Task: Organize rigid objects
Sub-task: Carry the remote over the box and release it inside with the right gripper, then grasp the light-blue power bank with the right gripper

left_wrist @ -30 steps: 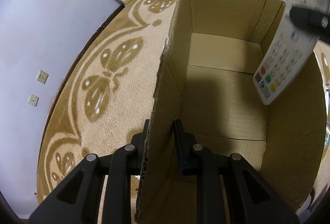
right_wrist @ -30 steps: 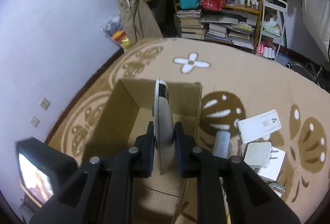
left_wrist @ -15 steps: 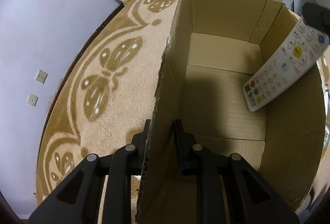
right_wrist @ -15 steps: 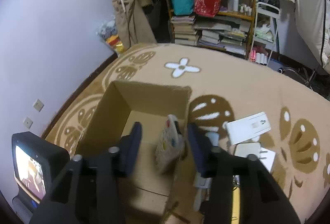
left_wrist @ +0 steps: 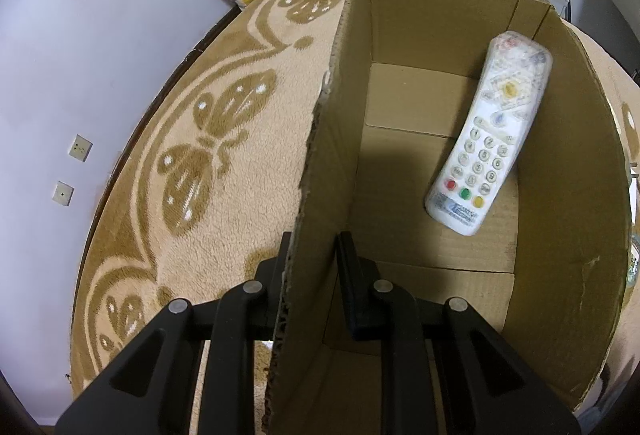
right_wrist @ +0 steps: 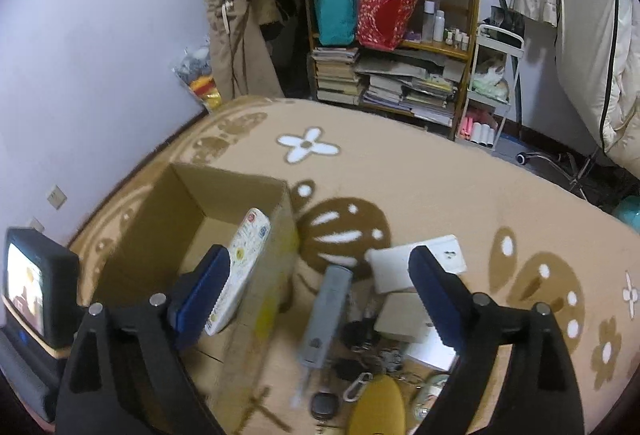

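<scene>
remote control (left_wrist: 493,139) lies in the cardboard box (left_wrist: 568,203), freed, leaning on its right inner wall.

starting at the left: the left gripper (left_wrist: 312,255) pinches the box's near left wall, one finger outside and one inside, pressed tight on the cardboard, most likely to steady the box while things go in. over to the middle, the remote rests button side up, lower end on the box floor, upper end propped against the wall. moving right, the right gripper (right_wrist: 320,275) has its jaws opening wide with nothing pressed between them, the remote sitting clear of the pads. beyond the box, on the rug (right_wrist: 420,171), a grey stick-shaped device (right_wrist: 326,311), a white adapter (right_wrist: 416,263) and what look like keys, blurred, wait in a loose pile, probably next for the box.
</scene>
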